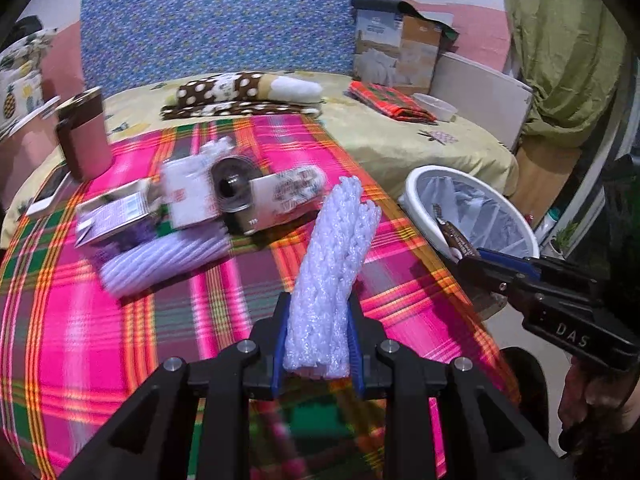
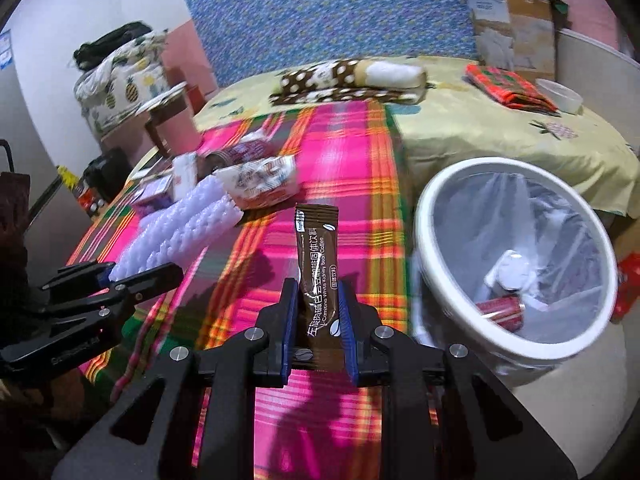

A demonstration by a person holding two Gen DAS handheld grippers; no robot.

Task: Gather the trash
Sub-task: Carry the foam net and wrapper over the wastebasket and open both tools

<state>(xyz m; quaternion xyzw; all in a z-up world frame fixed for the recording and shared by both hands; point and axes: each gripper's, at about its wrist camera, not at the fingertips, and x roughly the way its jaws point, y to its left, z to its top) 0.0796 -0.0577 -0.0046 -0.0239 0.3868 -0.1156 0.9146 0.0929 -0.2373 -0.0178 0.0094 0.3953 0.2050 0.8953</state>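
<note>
My left gripper is shut on a white foam net sleeve, which sticks out forward above the pink plaid cloth. In the right wrist view the same left gripper and foam sleeve appear at the left. My right gripper is shut on a brown coffee sachet that stands upright between the blue pads. The white trash bin with a clear liner stands just right of it, off the bed's edge. In the left wrist view the right gripper holds the sachet at the bin's near rim.
More litter lies on the cloth: a printed paper wrapper, a purple box, a second ribbed foam piece. A brown cup and a phone sit at the left. The bin holds a red can and white scraps.
</note>
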